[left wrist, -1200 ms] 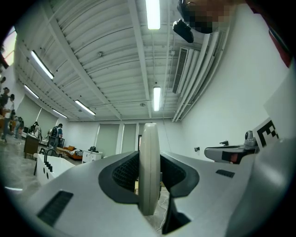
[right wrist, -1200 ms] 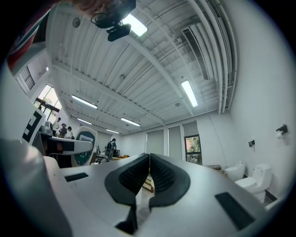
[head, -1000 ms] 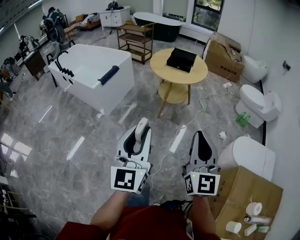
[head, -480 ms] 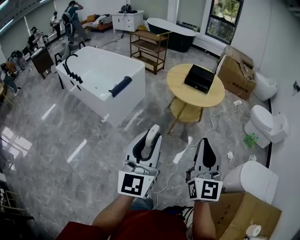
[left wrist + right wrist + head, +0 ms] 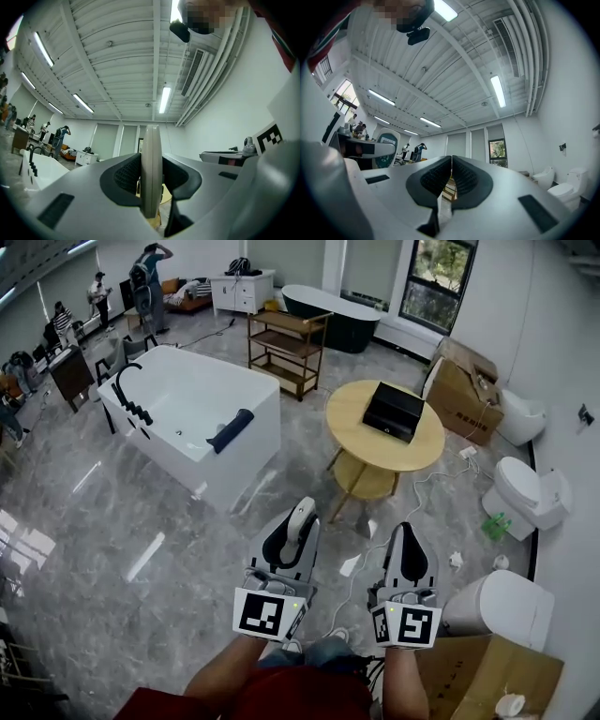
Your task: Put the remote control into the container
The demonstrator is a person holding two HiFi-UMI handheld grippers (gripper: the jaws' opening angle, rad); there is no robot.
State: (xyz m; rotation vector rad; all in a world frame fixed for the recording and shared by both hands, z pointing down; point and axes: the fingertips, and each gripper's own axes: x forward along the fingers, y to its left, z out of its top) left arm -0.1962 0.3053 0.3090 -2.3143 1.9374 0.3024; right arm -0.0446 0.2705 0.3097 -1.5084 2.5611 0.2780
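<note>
A slim off-white remote control (image 5: 301, 518) stands on edge between the pads of my left gripper (image 5: 298, 532), which is shut on it. In the left gripper view the remote control (image 5: 151, 173) fills the gap between the black pads, seen edge-on. My right gripper (image 5: 405, 547) is held beside it at the right, shut with nothing in it; its pads meet in the right gripper view (image 5: 451, 182). The container, a black box (image 5: 394, 412), sits on a round yellow table (image 5: 354, 407) some way ahead on the floor, well beyond both grippers.
A white bathtub (image 5: 192, 404) stands ahead at the left, a wooden shelf (image 5: 287, 341) and a dark tub (image 5: 328, 304) behind it. Toilets (image 5: 525, 495) and cardboard boxes (image 5: 466, 385) line the right wall. A white cable (image 5: 412, 486) trails over the floor. People stand at the back left.
The view has shifted forward and to the side; the round table and bathtub sit differently in frame. Both grippers keep their pose, the left still gripping the remote control.
</note>
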